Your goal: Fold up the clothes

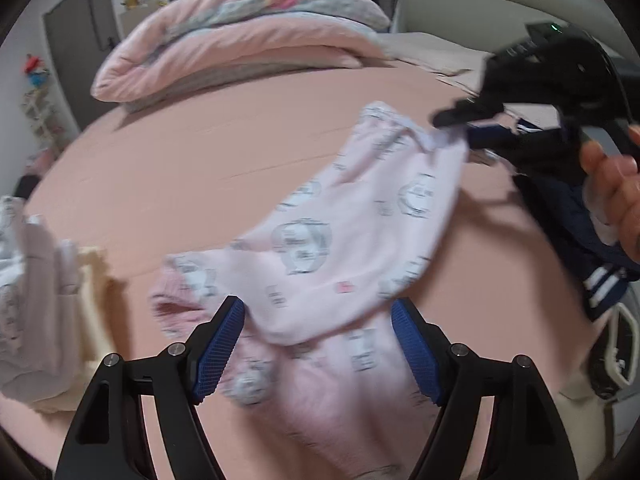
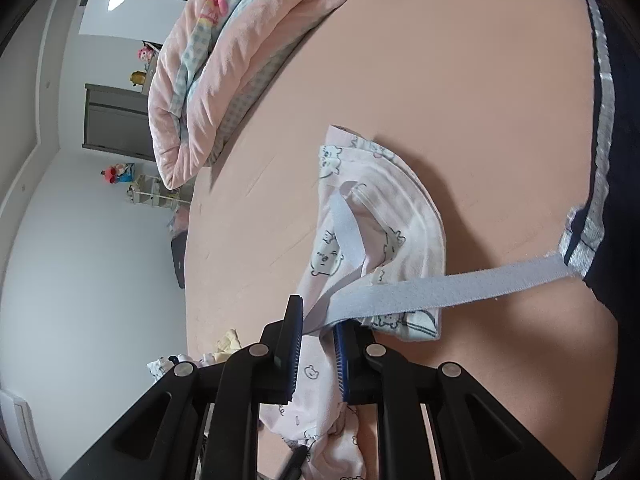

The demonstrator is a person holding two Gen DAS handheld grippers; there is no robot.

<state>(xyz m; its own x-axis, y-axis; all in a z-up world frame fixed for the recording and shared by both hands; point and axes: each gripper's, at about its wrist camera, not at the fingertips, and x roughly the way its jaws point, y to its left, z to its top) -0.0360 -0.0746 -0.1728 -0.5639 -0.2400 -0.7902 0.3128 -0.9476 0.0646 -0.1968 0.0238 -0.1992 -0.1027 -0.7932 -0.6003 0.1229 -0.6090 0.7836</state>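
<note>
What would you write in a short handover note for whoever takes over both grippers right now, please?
Left gripper: open, empty, over the near end of the pink bear-print garment.
Right gripper: shut on that garment's other edge, holding it up off the pink bed; a pale elastic strap runs from it toward the navy garment.
Done: one end lifted; a pale clothes pile lies at the left.
Left: grip the free end, spread it flat, fold it, then the navy one.

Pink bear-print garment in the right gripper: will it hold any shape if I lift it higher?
Probably not. The pink bear-print garment sags and folds from the right gripper, so it looks floppy and light. Its elastic strap trails toward dark clothing and may snag. The left gripper is open beneath.
</note>
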